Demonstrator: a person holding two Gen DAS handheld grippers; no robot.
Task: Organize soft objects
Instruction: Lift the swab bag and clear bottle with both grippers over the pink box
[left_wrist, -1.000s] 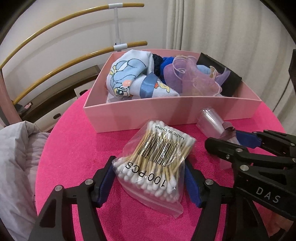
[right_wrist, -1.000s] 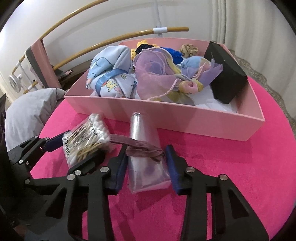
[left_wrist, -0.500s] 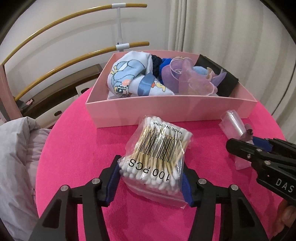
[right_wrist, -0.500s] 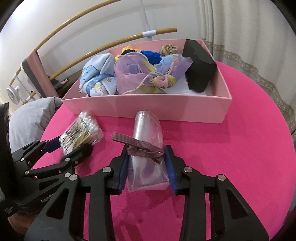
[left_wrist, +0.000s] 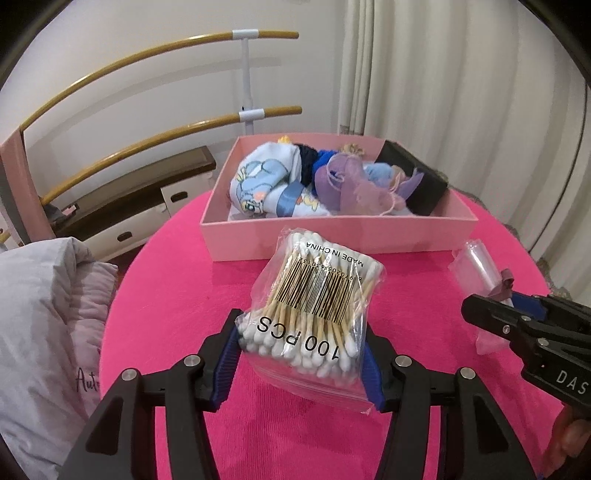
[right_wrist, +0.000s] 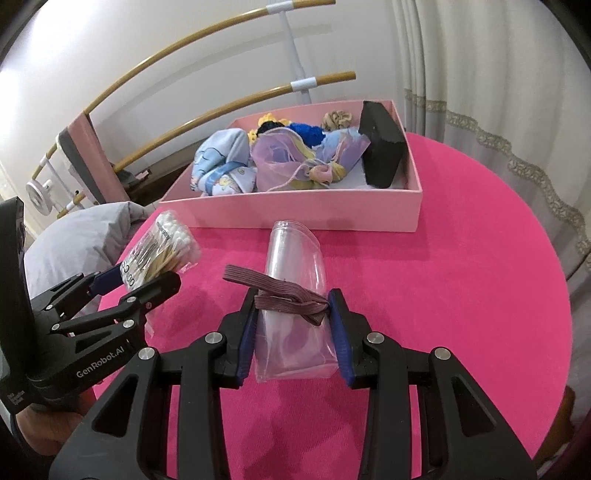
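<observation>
While we look along the left wrist view, our left claw (left_wrist: 301, 356) is clamped on a clear bag of cotton swabs (left_wrist: 314, 314), its blue pads pressing the bag's near end from both sides. The bag shows a barcode and the print "100 PCS", and it tilts up and away from us above the pink table (left_wrist: 177, 295). Beyond the bag stands a pink box (left_wrist: 332, 236), holding a cartoon-print cloth (left_wrist: 262, 184), a sheer purple scarf (left_wrist: 351, 184), a blue knit piece (left_wrist: 325, 158) and a black box (left_wrist: 417, 181) leaning at its right end. To the right, our right claw (left_wrist: 517, 314) enters from the side, with a clear plastic pouch (left_wrist: 476, 266) at its tip. A grey quilted cloth (left_wrist: 48, 314) lies off the table's left edge.

In the right wrist view, our right claw (right_wrist: 293, 332) is closed on the clear plastic pouch (right_wrist: 291, 280), squeezing its near end between the blue pads. A brown elastic band (right_wrist: 280, 291) is wrapped around the pouch just at the fingertips. The pouch's far end points at the front wall of the pink box (right_wrist: 295, 214), close to it; we cannot tell whether they touch. At the left, our left claw (right_wrist: 136, 280) holds the bag of cotton swabs (right_wrist: 162, 251), which sits near the box's left corner.
</observation>
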